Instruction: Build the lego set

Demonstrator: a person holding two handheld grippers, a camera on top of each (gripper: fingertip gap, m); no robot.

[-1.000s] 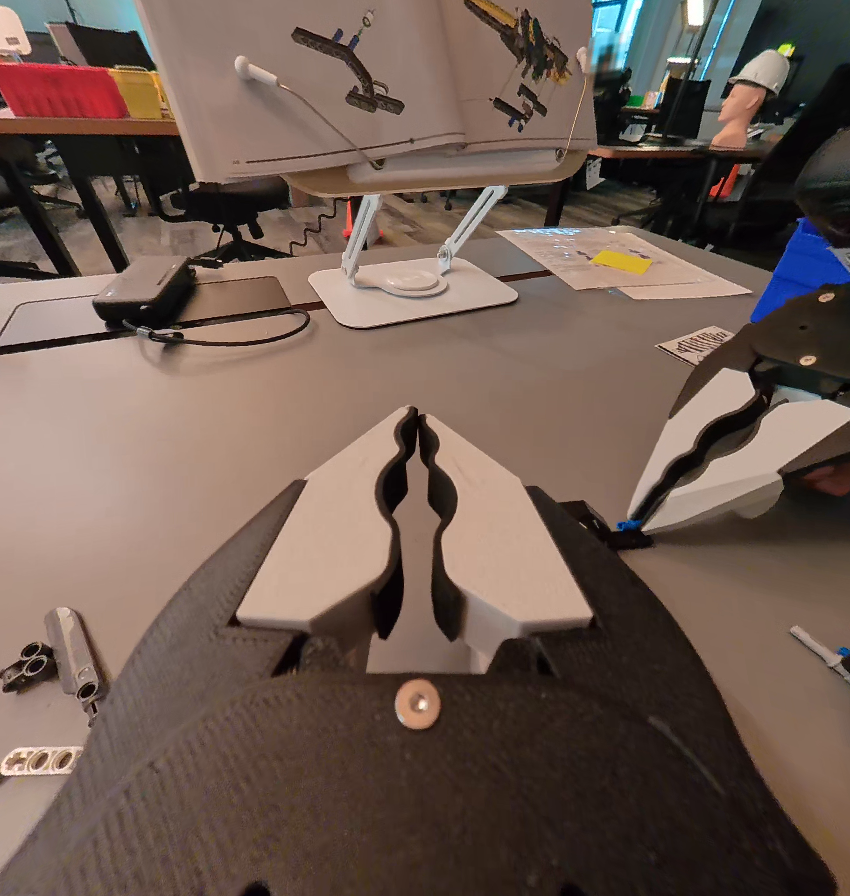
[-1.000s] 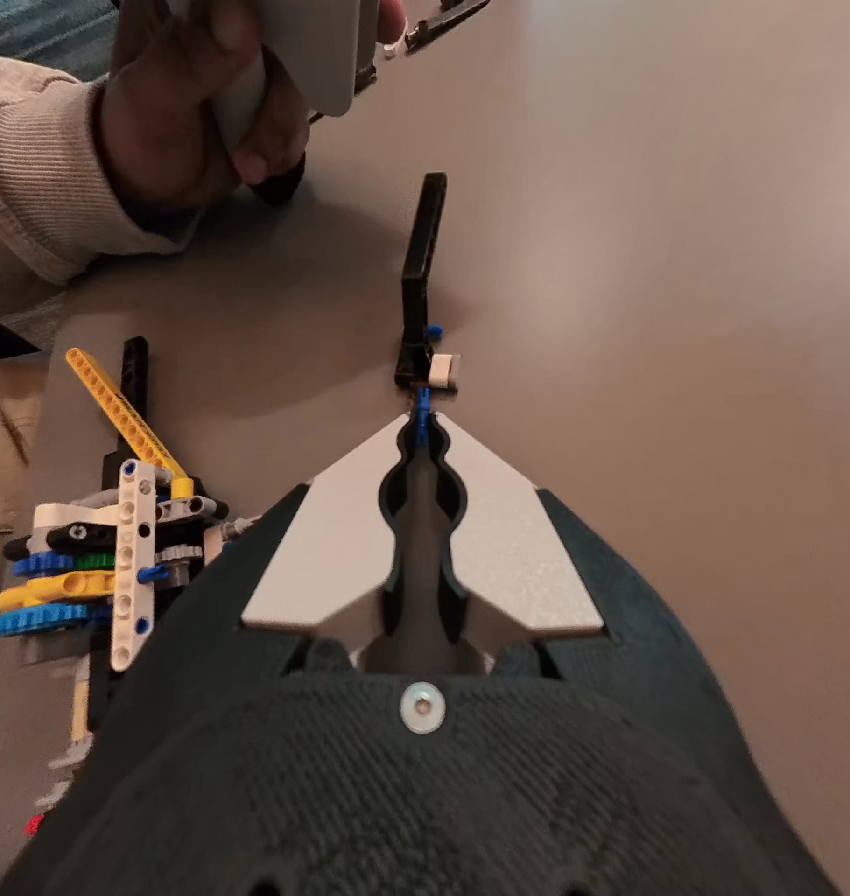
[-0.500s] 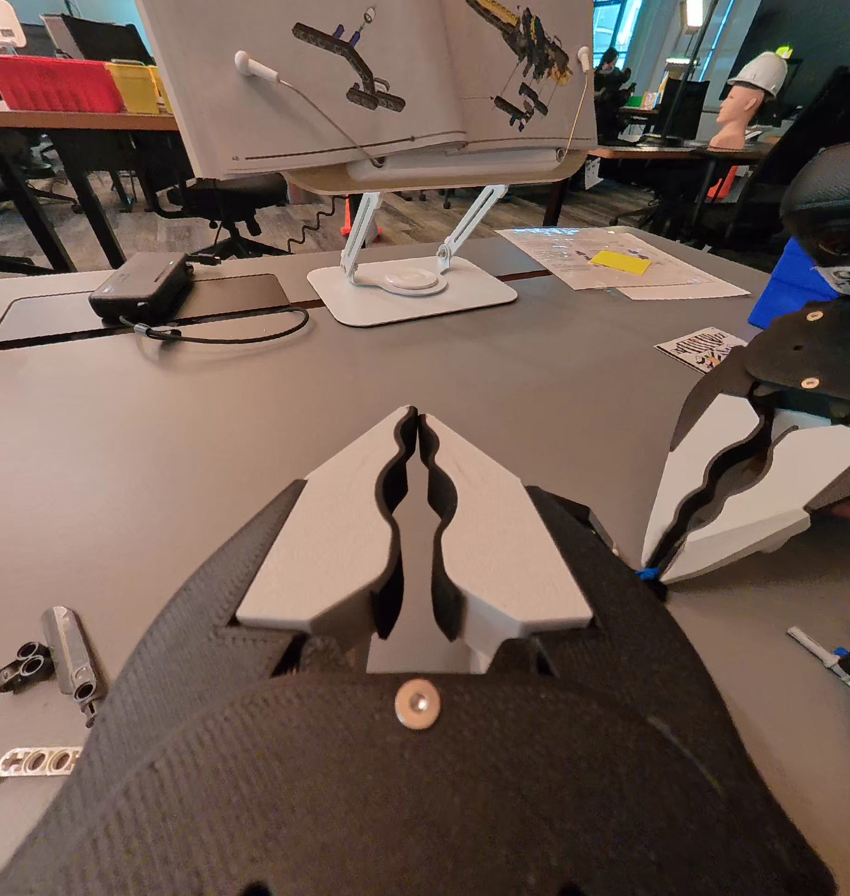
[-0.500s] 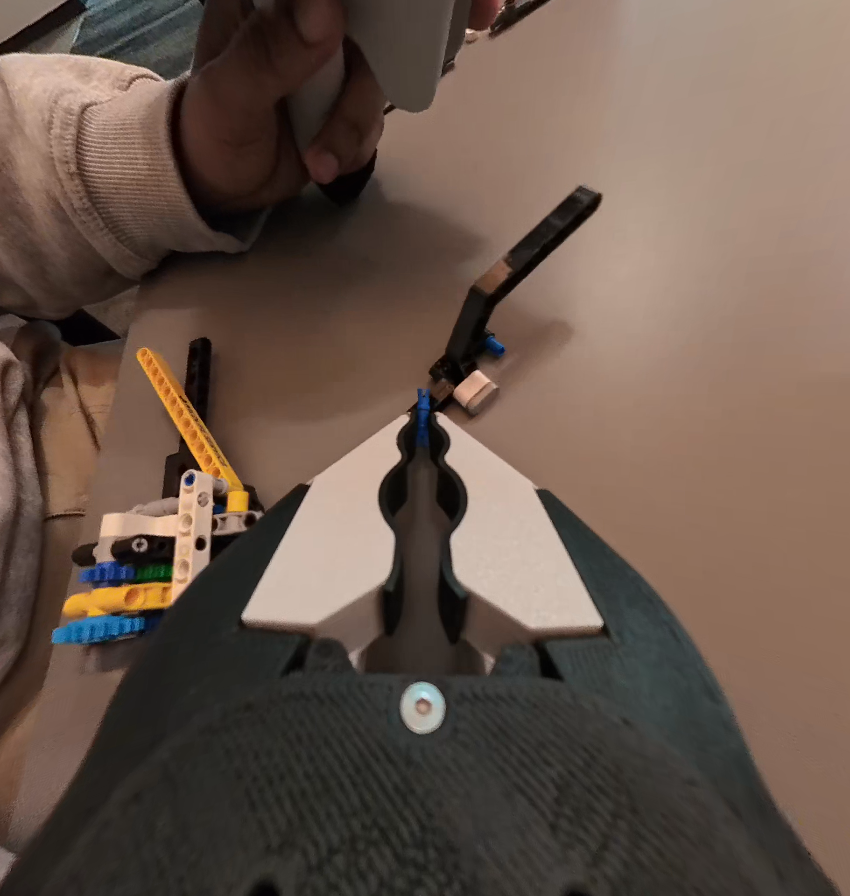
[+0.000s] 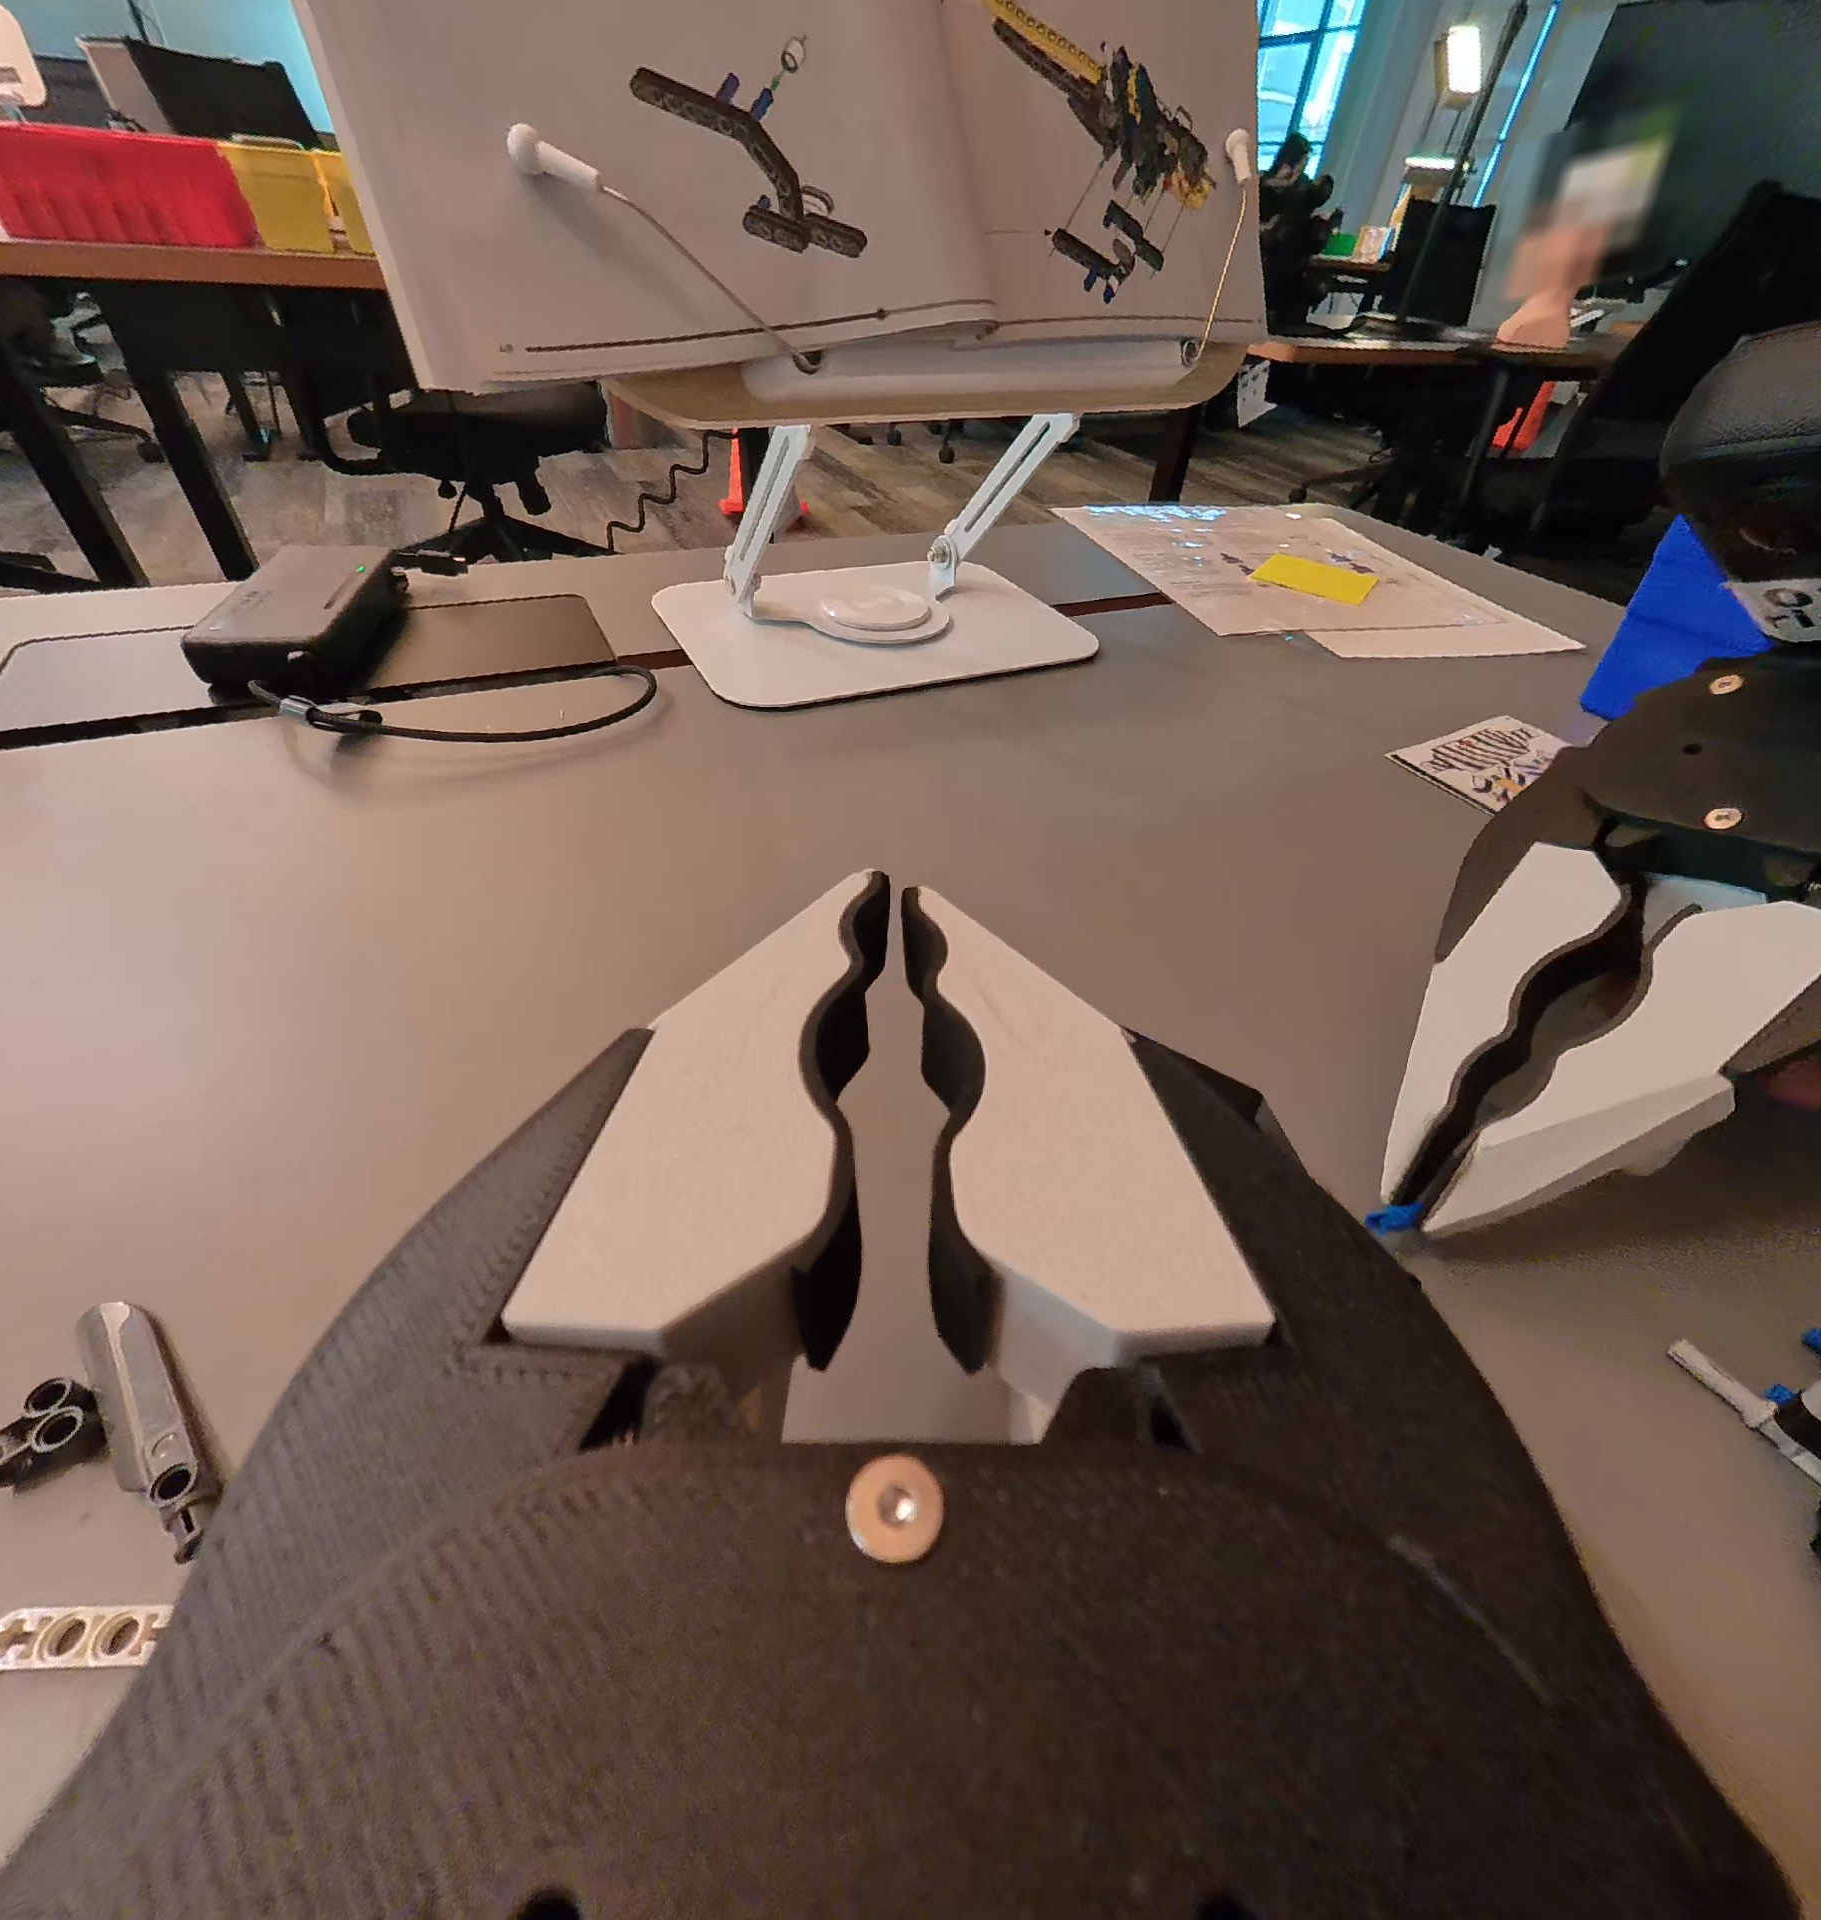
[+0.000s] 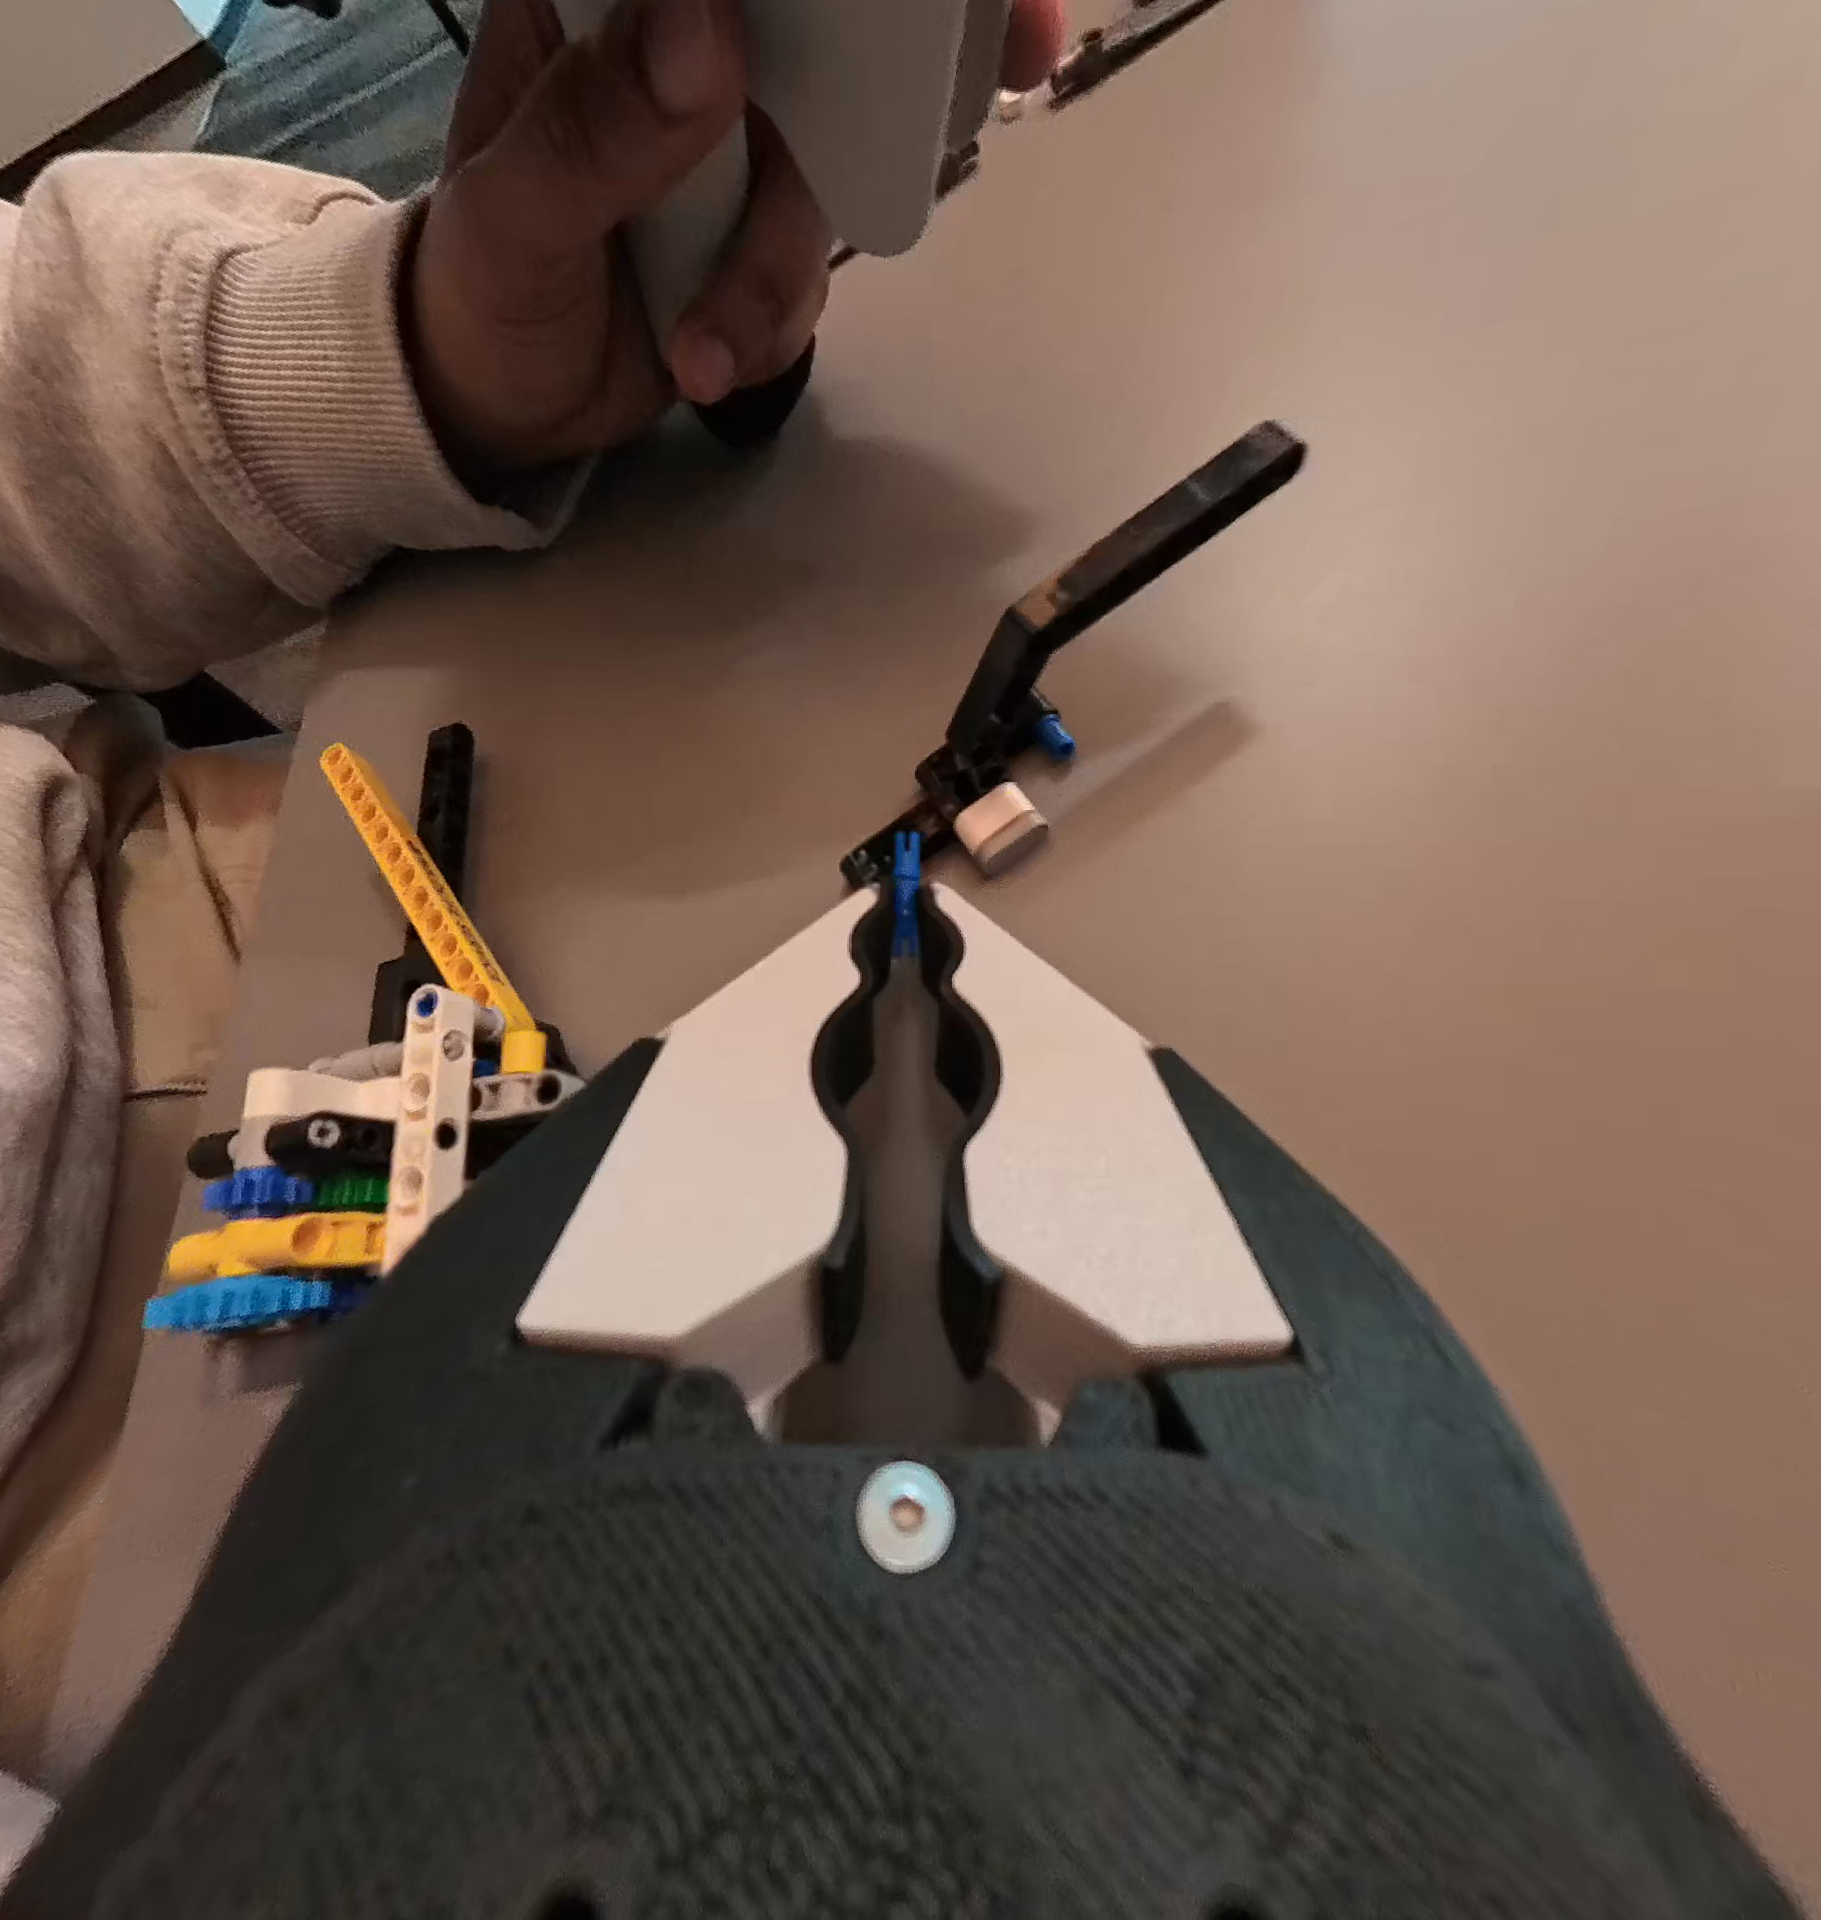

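- My right claw [image 6: 904, 894] is pinching a small blue pin [image 6: 904, 904] at its very tip, the tip just touching the near end of the bent black beam [image 6: 1114, 592] that lies on the table [image 6: 1508, 935].
- That beam already carries a second blue pin [image 6: 1053, 736] and a small white bush [image 6: 999, 826] on its side, so part of this step looks done.
- My left claw [image 5: 893, 894] is pressed nearly together and holds nothing; it hangs over bare table, well apart from the beam.
- The larger built piece [image 6: 366, 1164], with yellow and white beams and blue and green gears, sits near my right claw's left side, by the table edge. I judge it to be the main body so far.
- The open booklet [image 5: 781, 187] on its stand shows the bent beam with pins, then a much longer assembly, so a lot looks left.
- Loose grey and black bits [image 5: 106, 1413] wait unused by my left claw.
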